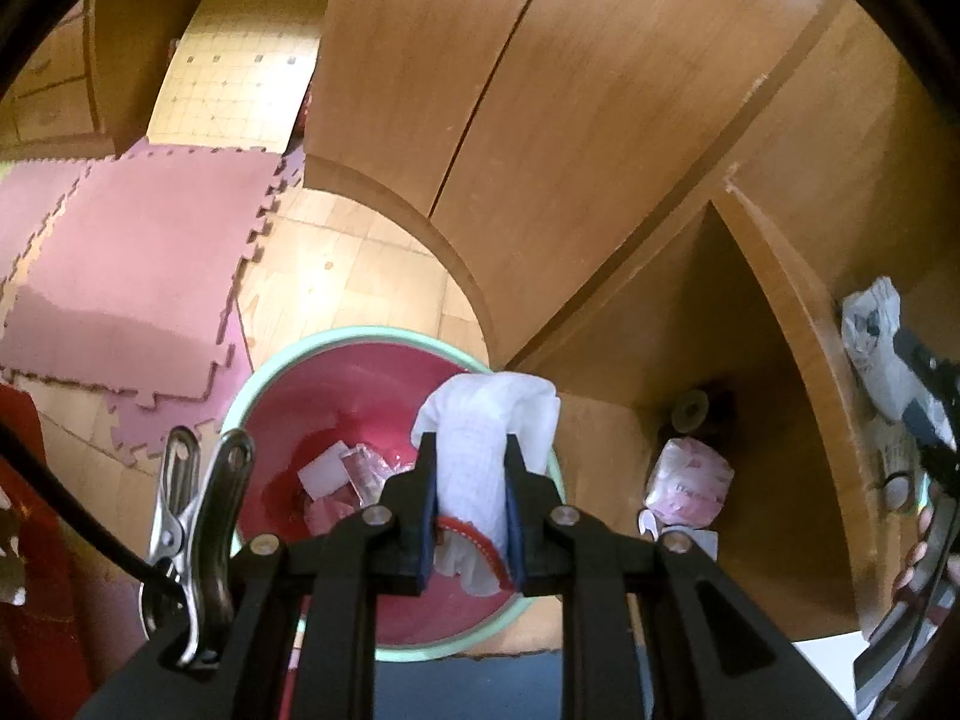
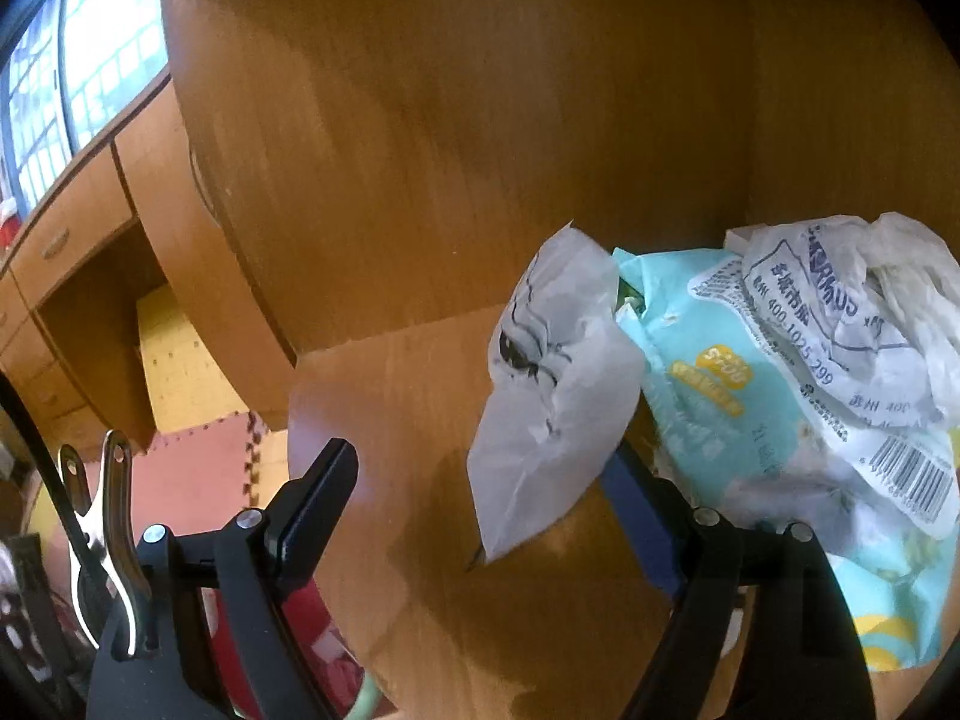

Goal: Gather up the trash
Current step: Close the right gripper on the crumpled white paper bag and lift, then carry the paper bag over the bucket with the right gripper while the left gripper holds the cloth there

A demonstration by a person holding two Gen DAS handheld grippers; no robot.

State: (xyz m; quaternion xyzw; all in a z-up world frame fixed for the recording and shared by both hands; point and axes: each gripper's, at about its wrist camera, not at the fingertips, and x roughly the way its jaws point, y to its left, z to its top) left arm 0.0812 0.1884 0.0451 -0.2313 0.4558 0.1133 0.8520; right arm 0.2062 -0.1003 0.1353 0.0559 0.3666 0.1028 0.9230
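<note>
Left tongs (image 1: 469, 450) clamped on tissue (image 1: 480, 420) over bin (image 1: 264, 360), release due; right tongs (image 2: 480, 480) spread wide, wrapper (image 2: 552, 384) between, ungripped.

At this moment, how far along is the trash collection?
Partway. Done: scraps already lie in the red bin. In hand: the left claw is shut on a white tissue above the bin, not yet dropped. Left: the right claw is open around a grey crumpled bag on the wooden shelf, beside a light blue wrapper; a pink package also remains.
</note>
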